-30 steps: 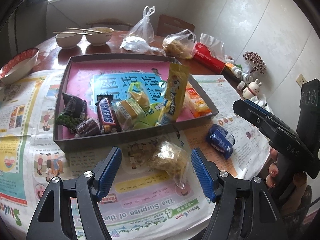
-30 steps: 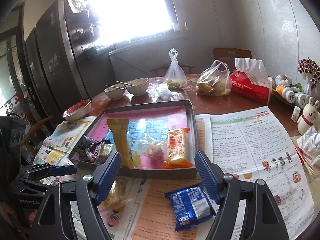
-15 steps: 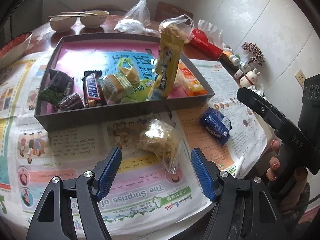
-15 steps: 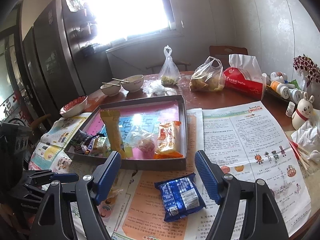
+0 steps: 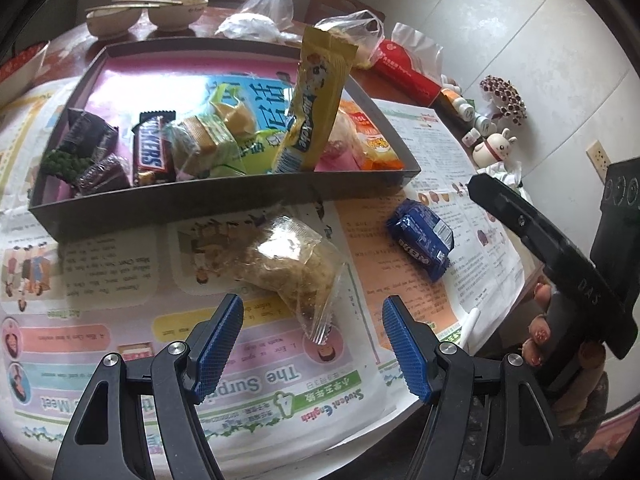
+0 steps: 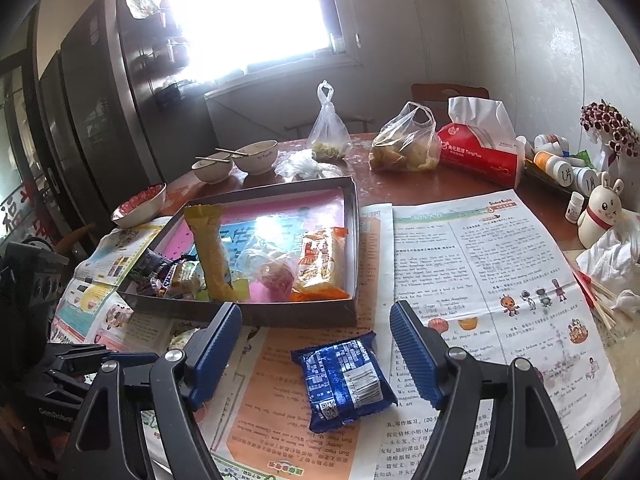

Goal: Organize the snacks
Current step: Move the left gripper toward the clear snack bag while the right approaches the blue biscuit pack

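A grey tray [image 5: 180, 204] on the newspaper holds several snacks, among them a Snickers bar [image 5: 150, 152] and a tall yellow packet [image 5: 316, 108] leaning upright. In front of the tray lie a clear packet of brown snack [image 5: 288, 264] and a blue packet [image 5: 422, 236]. My left gripper [image 5: 313, 308] is open, and the clear packet's near tip lies between its blue pads without touching them. My right gripper [image 6: 315, 320] is also open. The blue packet [image 6: 344, 380] lies flat between its fingers, untouched. The tray [image 6: 352, 240] stands just beyond.
Two bowls with chopsticks [image 6: 236, 158], plastic bags [image 6: 404, 144], a red tissue pack [image 6: 480, 152], small bottles [image 6: 560, 164] and a rabbit figure [image 6: 602, 212] crowd the far and right side. A red-patterned bowl [image 6: 140, 204] sits left. The table edge runs close on the right [image 5: 500, 320].
My left gripper has sunk and tipped downward toward the clear packet, which now reaches between its fingertips. The right gripper has hardly moved; both stay open.
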Available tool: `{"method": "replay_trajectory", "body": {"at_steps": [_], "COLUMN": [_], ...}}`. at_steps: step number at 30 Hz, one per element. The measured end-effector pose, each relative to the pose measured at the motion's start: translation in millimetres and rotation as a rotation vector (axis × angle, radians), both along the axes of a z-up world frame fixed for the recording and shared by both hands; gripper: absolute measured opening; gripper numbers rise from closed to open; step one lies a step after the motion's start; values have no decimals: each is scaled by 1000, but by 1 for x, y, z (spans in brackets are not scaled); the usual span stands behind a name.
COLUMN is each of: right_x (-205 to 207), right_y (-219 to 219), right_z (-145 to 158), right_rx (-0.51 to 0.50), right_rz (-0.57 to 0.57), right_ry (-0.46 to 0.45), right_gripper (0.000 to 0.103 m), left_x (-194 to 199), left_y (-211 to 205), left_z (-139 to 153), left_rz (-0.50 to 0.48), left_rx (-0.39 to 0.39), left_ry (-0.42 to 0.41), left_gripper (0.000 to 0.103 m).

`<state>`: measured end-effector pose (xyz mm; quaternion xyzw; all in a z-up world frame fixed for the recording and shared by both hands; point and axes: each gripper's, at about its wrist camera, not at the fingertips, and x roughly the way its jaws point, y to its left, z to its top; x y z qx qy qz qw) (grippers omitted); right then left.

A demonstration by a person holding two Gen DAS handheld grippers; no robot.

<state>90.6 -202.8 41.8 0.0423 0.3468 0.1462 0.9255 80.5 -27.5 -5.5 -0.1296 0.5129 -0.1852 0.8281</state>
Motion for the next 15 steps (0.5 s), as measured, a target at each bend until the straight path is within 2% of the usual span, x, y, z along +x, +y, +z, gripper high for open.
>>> {"method": "replay_trajectory", "body": {"at_steps": [15], "right_x": [8], "right_y": [-3], "right_z": [-27], "right_rx": [-64], "right_rz": [-9], "right_ry": [64], "right_gripper": [77], "left_x": [25], "left_y": [-3], "left_z": [-7], "left_rz": [21], "left_rx": [10], "left_ry": [26], "left_gripper": [74]}}
